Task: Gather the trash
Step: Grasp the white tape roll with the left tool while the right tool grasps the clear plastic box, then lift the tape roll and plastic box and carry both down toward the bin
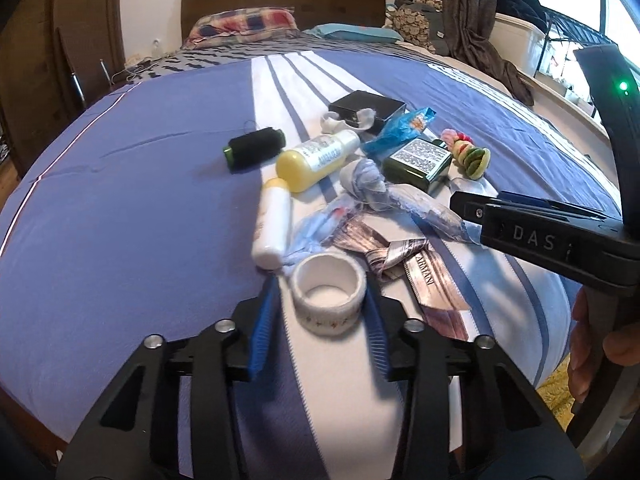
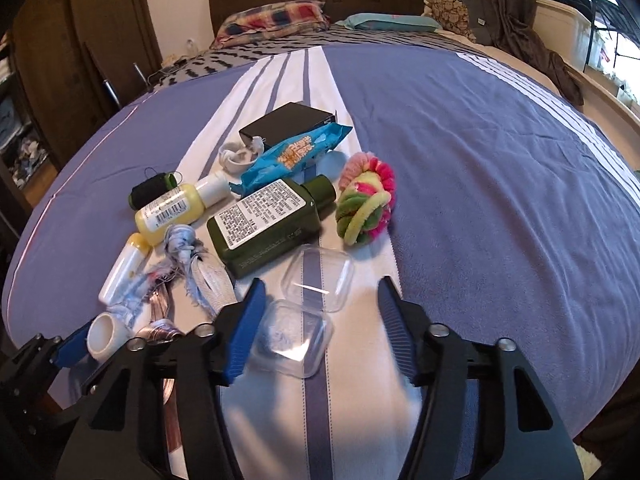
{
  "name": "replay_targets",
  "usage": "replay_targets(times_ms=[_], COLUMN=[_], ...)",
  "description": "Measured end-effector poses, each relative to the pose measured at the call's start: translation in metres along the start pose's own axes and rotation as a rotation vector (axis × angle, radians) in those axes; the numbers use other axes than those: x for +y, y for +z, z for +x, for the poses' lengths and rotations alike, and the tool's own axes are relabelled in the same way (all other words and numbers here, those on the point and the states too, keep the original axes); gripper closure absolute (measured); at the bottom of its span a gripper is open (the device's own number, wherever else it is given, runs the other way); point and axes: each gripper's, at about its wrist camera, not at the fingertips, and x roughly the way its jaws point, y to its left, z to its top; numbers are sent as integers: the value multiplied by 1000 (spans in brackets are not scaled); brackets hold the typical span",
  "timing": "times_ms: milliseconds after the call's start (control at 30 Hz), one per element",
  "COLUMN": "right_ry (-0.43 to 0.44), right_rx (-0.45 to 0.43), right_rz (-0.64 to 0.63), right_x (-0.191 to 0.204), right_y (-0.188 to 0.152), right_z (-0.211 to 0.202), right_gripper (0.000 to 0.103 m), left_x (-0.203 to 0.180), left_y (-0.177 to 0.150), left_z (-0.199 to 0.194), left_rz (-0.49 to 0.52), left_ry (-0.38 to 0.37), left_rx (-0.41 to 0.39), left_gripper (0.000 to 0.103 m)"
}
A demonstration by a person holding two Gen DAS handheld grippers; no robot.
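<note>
Left wrist view: the left gripper (image 1: 320, 300), ribbed blue pads, straddles a white tape roll (image 1: 328, 290) standing on end on the striped bedspread (image 1: 120, 200); contact with the pads cannot be judged. Right wrist view: the right gripper (image 2: 322, 294) stands open around a clear hinged plastic case (image 2: 306, 300), with the right pad clear of it, beside a dark green flat bottle (image 2: 266, 222).

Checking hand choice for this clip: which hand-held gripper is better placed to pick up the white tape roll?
Left. The left hand-held gripper already has the white tape roll between its blue pads, apparently not yet pressing. The right hand-held gripper sits over the clear plastic case instead, with the roll off to its side.
</note>
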Motion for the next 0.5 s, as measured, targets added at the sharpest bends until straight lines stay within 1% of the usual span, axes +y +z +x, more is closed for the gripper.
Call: replay_targets(times_ms=[33,167,267,300,367,467,500], right_ry=[3,18,23,23,25,34,43], right_rx=[0,-15,-44,-53,-72,-91,-94], right_rz=[-1,-10,-12,-13,-17,-30,-32], right_x=[0,1,0,0,-2,-2,-2], right_y=[1,4,7,8,8,9,8], right_z=[0,-6,-19,-23,-36,-50,-54], right_gripper=[61,65,68,74,90,91,95], left_x=[-1,-2,-1,-1,-2,-4,-6], left_y=[1,4,5,6,7,7,7], left_z=[0,-2,-10,-14,-24,-43,-50], left_rz=[2,5,2,3,6,11,13], left_ry=[0,1,8,12,20,22,21], left_rx=[0,-2,-20,-28,-46,-77,-86], left_gripper=[71,72,72,72,72,72,72])
